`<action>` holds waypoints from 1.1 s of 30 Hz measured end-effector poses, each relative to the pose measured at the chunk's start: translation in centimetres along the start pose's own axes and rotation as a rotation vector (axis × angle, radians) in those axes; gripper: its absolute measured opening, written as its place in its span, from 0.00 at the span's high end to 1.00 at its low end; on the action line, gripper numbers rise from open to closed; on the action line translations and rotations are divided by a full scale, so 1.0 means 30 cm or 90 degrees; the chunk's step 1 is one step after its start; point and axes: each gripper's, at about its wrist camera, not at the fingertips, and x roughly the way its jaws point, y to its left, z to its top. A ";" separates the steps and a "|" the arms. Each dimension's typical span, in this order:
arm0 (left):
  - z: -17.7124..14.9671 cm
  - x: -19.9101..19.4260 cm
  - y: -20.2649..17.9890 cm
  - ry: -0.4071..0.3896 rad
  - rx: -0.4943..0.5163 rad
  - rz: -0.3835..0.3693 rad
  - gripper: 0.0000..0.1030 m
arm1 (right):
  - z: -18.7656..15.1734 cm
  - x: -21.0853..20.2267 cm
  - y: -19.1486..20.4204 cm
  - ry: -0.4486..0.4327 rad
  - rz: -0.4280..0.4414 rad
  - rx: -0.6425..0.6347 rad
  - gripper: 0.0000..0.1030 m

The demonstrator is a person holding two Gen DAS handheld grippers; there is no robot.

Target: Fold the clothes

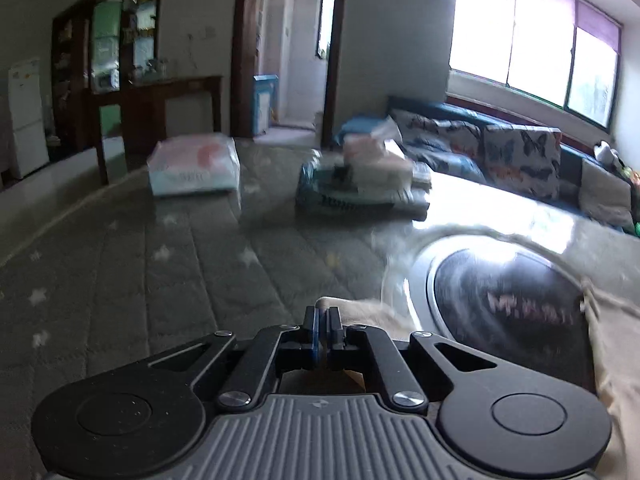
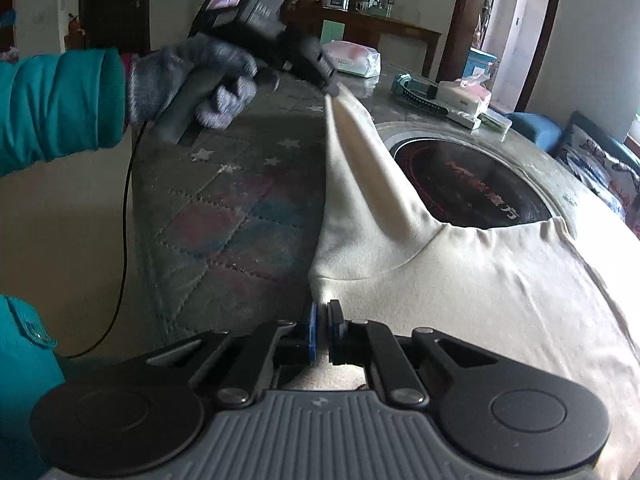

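Soft matt cloth shirt (image 2: 460, 280); glossy glass cooktop (image 2: 468, 184).

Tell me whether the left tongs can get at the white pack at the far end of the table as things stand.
Probably not right away. The left tongs are shut on a raised corner of the cream shirt, so they would have to let go first. The quilted cover between them and the white pack looks bare.

Daylight pours through the window (image 1: 536, 52), blown out to white, and throws hard glare across the desk (image 1: 492, 216). The left wrist view is smeared with motion blur throughout. The right wrist view is sharper but dim. Fisheye bending curves both frames' edges, corners vignetted black.
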 end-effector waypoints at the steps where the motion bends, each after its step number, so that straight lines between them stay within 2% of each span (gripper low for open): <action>1: -0.002 0.004 0.000 0.004 0.003 0.003 0.96 | 0.001 0.001 0.003 0.001 -0.001 -0.006 0.95; 9: -0.019 0.033 0.003 0.037 0.028 0.025 0.85 | 0.022 -0.010 -0.004 -0.002 0.020 0.003 0.84; 14: -0.019 -0.005 -0.060 0.033 0.086 -0.037 0.85 | 0.036 -0.024 -0.029 -0.019 0.021 0.030 0.84; 17: -0.031 0.012 -0.114 0.053 0.133 -0.059 0.85 | 0.051 0.003 -0.036 -0.021 0.022 0.030 0.84; 21: -0.026 0.071 -0.144 0.074 0.152 -0.047 0.85 | 0.072 0.042 -0.043 -0.027 0.023 0.031 0.77; 25: -0.014 0.111 -0.162 0.072 0.184 -0.039 0.84 | 0.085 0.090 -0.038 -0.015 0.033 0.030 0.77; 33: 0.012 0.188 -0.196 0.071 0.244 -0.026 0.82 | 0.112 0.093 -0.033 0.005 0.079 0.001 0.77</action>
